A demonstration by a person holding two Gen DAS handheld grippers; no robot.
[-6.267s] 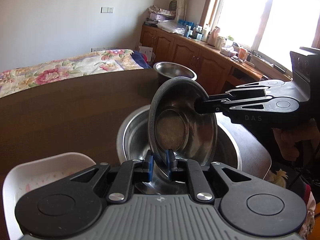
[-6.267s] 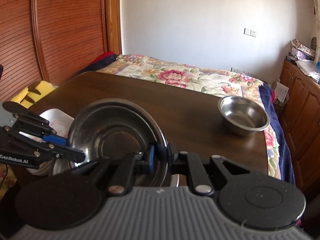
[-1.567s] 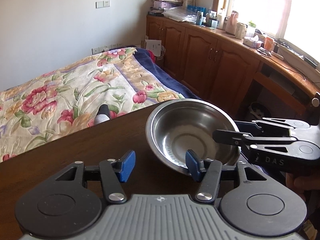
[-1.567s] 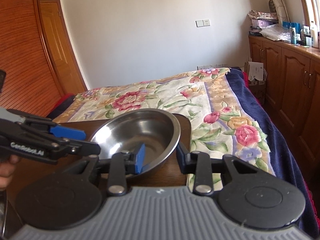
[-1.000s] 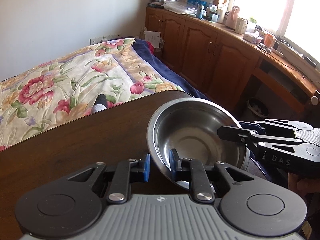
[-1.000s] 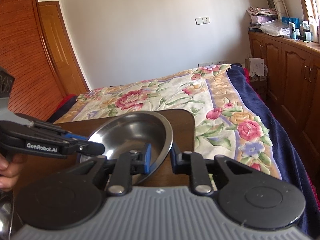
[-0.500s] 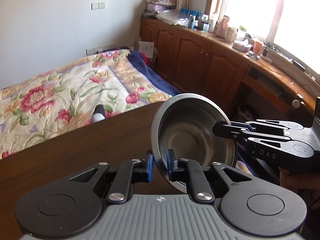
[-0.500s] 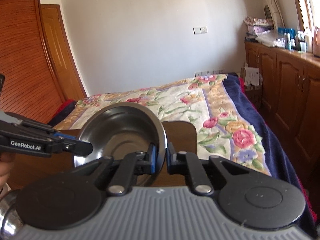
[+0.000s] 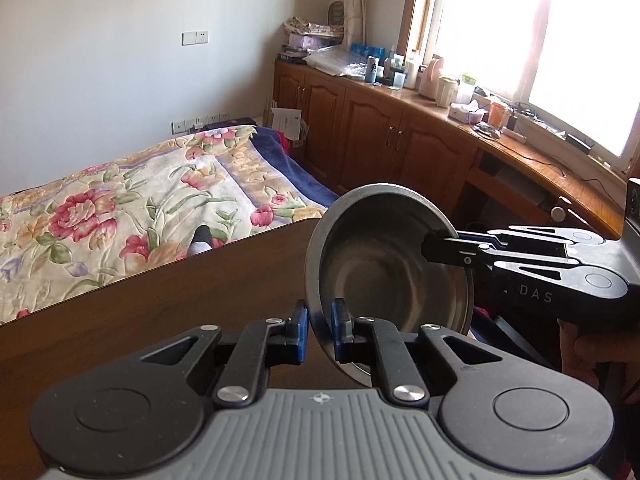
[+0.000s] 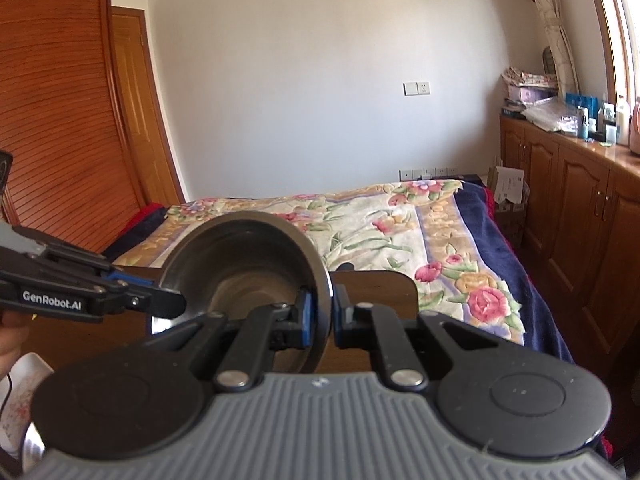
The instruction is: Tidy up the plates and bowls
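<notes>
In the left wrist view, the left gripper (image 9: 319, 330) clenches the near rim of the steel bowl (image 9: 384, 276), tipped on edge above the table's (image 9: 160, 312) far corner; the right gripper (image 9: 434, 246) pinches the opposite rim. In the right wrist view, the bowl opens leftward (both hands equally near).

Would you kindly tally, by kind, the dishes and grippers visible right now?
Steel bowl: 1, lifted and tilted, pinched at the rim from both sides
White dish: 1, only its edge in view
Grippers: 2, left gripper and right gripper
Total: 4
</notes>
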